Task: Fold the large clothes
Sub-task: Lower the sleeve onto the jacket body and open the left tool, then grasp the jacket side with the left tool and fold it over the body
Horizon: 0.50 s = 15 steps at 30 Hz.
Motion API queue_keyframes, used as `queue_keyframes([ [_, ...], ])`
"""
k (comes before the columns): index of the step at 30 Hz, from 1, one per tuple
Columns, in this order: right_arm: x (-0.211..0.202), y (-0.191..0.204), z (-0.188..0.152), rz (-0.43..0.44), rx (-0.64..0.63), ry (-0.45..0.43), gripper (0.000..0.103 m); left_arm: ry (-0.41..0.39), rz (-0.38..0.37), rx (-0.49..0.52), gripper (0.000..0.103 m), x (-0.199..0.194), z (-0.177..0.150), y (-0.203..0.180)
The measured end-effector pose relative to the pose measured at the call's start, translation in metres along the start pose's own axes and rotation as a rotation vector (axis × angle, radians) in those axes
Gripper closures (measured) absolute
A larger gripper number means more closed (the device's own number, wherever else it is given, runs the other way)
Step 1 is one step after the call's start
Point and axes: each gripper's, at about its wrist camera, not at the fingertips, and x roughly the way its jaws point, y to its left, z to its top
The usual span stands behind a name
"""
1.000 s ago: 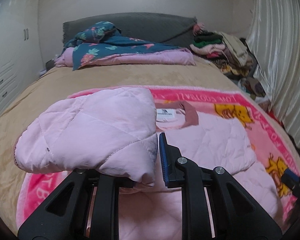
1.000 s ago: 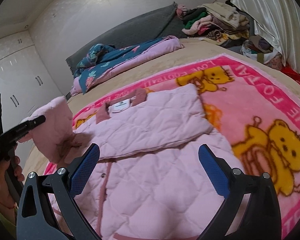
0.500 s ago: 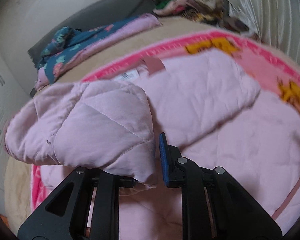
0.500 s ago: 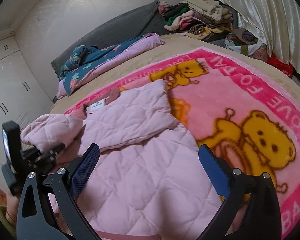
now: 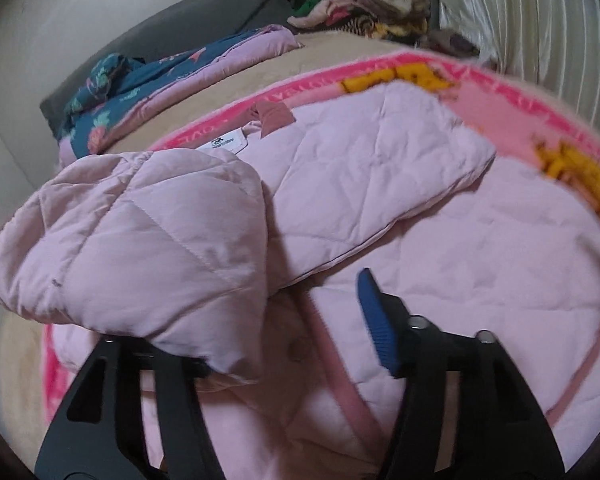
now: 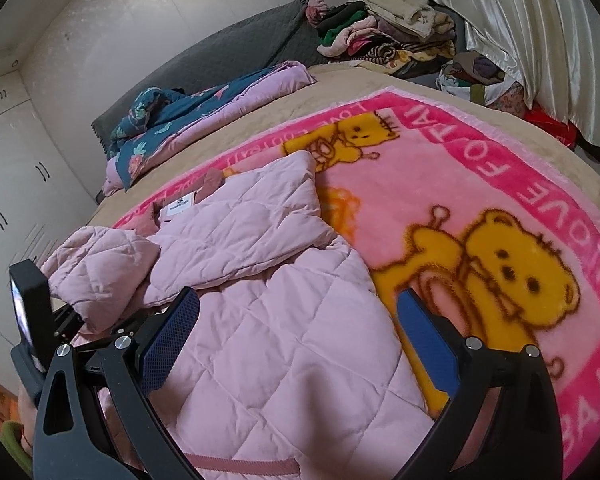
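A pink quilted jacket [image 6: 284, 344] lies on a pink bear blanket [image 6: 480, 184] on the bed, one sleeve [image 6: 256, 232] folded across its chest. My left gripper [image 5: 296, 320] is open above the jacket; the other sleeve [image 5: 148, 240] rests over its left finger, whose pad is hidden. In the right wrist view this sleeve [image 6: 100, 268] lies bunched at the left by the left gripper's body [image 6: 28, 312]. My right gripper [image 6: 300, 340] is open and empty over the jacket's lower body.
A folded floral quilt [image 6: 204, 116] and a grey headboard cushion [image 6: 228, 48] lie at the bed's far end. A pile of clothes [image 6: 384, 32] sits at the far right by the curtain [image 6: 540, 40]. White wardrobes [image 6: 12, 160] stand to the left.
My left gripper carried the sleeve down and to the right over the jacket, then opened its jaws; the sleeve now only drapes on the left finger. My right gripper drifted right, still open.
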Motion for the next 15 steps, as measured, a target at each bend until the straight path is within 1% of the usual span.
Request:
queue_keyframes([
  [2,-0.002,0.001,0.000,-0.008,-0.004,-0.003,0.005,-0.036,-0.056,-0.059,0.035,-0.009,0.000,0.006],
  [3,-0.003,0.001,0.000,-0.009,-0.005,-0.006,0.004,-0.051,-0.080,-0.093,0.032,-0.012,0.000,0.009],
  [6,-0.004,0.003,-0.001,-0.016,-0.009,-0.011,0.004,-0.105,-0.158,-0.235,0.028,-0.023,-0.006,0.028],
  [9,-0.003,0.007,-0.001,-0.018,-0.017,-0.006,0.005,-0.147,-0.209,-0.370,0.026,-0.032,-0.019,0.045],
  [11,-0.003,0.011,-0.001,-0.014,-0.028,-0.006,0.005,-0.171,-0.226,-0.431,0.026,-0.037,-0.029,0.054],
  [13,-0.002,0.016,-0.001,-0.007,-0.040,-0.006,0.005,-0.191,-0.232,-0.469,0.025,-0.042,-0.034,0.060],
  [14,-0.001,0.018,-0.001,-0.003,-0.044,-0.006,0.005,-0.200,-0.236,-0.494,0.022,-0.044,-0.036,0.064],
  [15,-0.001,0.020,-0.002,0.004,-0.046,-0.004,0.005,-0.209,-0.246,-0.540,0.017,-0.046,-0.039,0.070],
])
